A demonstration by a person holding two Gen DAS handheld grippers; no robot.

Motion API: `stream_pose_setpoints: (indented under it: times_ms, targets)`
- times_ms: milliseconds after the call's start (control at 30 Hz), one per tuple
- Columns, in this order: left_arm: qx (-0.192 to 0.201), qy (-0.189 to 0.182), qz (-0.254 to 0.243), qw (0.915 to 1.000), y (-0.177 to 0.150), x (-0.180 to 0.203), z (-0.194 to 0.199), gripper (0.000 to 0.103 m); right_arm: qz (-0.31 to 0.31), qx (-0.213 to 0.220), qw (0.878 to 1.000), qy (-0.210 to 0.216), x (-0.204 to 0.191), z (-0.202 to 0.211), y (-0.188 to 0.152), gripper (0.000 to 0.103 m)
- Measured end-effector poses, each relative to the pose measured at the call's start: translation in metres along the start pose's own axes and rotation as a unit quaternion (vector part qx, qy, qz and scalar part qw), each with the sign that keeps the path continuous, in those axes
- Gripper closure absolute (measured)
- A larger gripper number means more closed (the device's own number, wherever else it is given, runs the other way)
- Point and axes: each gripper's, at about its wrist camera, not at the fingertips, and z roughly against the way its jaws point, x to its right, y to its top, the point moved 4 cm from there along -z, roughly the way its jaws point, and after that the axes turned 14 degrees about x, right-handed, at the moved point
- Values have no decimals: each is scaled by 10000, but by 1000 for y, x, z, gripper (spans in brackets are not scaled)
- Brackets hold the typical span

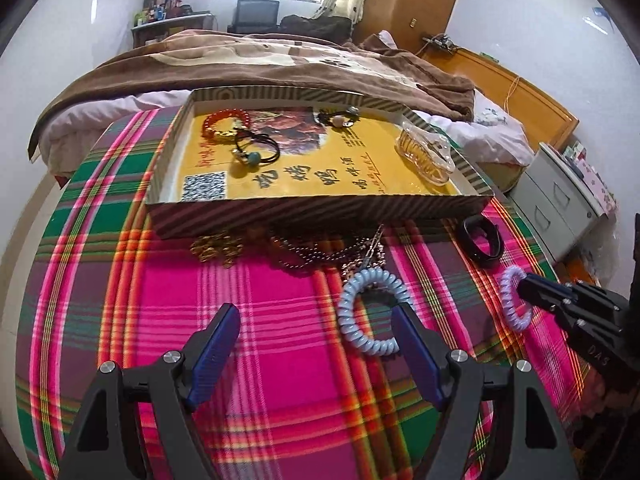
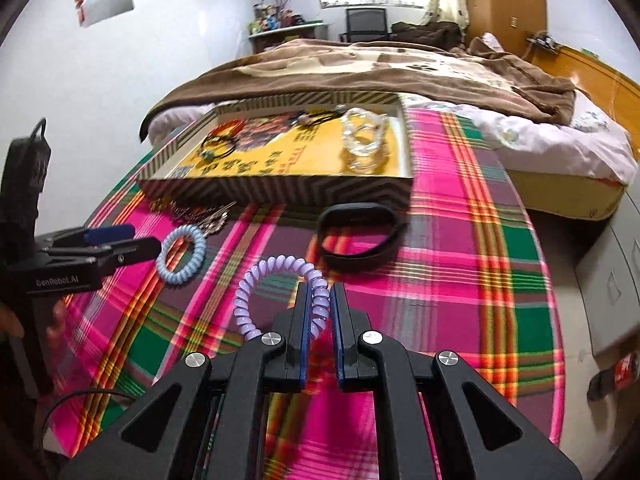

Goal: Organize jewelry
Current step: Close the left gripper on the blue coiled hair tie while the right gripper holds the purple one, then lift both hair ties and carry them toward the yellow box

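Observation:
A striped cardboard box [image 1: 320, 216] [image 2: 280, 190] sits on the plaid cloth and holds a red bead bracelet [image 1: 224, 120], black hair ties [image 1: 256, 150] and a clear hair claw [image 1: 426, 152] [image 2: 362, 142]. My right gripper [image 2: 321, 300] [image 1: 524, 290] is shut on a purple spiral hair tie [image 2: 264, 280] [image 1: 510, 300]. My left gripper [image 1: 316, 320] [image 2: 132, 240] is open, its right finger beside a blue spiral hair tie [image 1: 368, 308] [image 2: 180, 256] that lies on the cloth.
In front of the box lie a gold chain [image 1: 216, 246], dark bead necklaces [image 1: 320, 252], metal hairpins [image 2: 212, 216] and a black band [image 1: 482, 240] [image 2: 360, 236]. A bed with a brown blanket [image 1: 260, 64] stands behind; grey drawers [image 1: 560, 208] stand at the right.

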Motion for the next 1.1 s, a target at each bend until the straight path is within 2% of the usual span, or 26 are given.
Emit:
stream_pose_setpoints:
  times_ms: [300,467,600,667,833,967,1100]
  targets:
    - [-175,122,-268,9994,-1,15,-22,25,-178,79,9998,-70,13,8,-1,94]
    - [-120,133,-312,9994,-2,17,-21,28,-190,71,9998,-48,14,6,-2,94]
    - [-137,358,-529,9979,-3,19,-22,45,-191,74,9998,-33,13,6,-3,94]
    - [-147,335,-550,9978,-4,20,-21,53,-195,72,9998,-37,13,6,-3,94]
    - [-124,432,-664,9968,-4,21,-19,82,-184,60,9998,-39,11,6,-4,94]
    - [-133,412,-624,9971,-4,20,-17,92,-179,95,9998,-65,11,9,-2,94]
    - [-70,409,-571,9975,-3,18,-12,93,-179,113,9997,-89,11,12,-1,94]
